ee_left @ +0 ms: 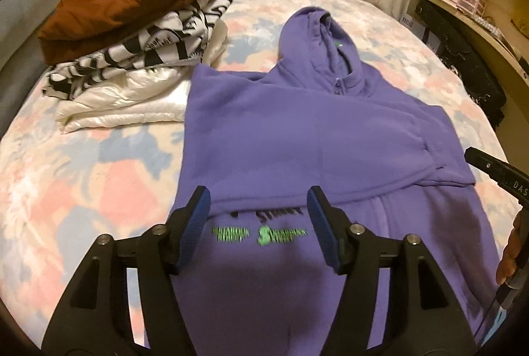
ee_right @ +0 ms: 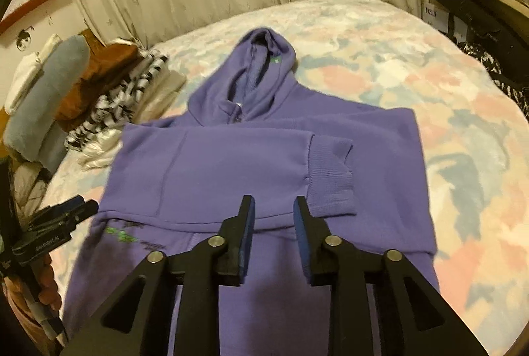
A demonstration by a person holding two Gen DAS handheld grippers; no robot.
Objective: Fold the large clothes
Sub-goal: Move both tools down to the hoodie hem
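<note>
Midway through folding the purple hoodie (ee_left: 297,137), lying flat on the floral bed (ee_left: 82,177) with both sleeves already crossed over the chest (cuff (ee_right: 330,177) resting near the right edge). Long axis running straight away from both cameras, hood (ee_right: 264,58) pointing at the curtains, hem nearest. Left tongs (ee_left: 258,223) spread wide and empty, right tongs (ee_right: 272,223) narrower but also empty; next, probably, pinching the hem corners and carrying them toward the hood.
</note>
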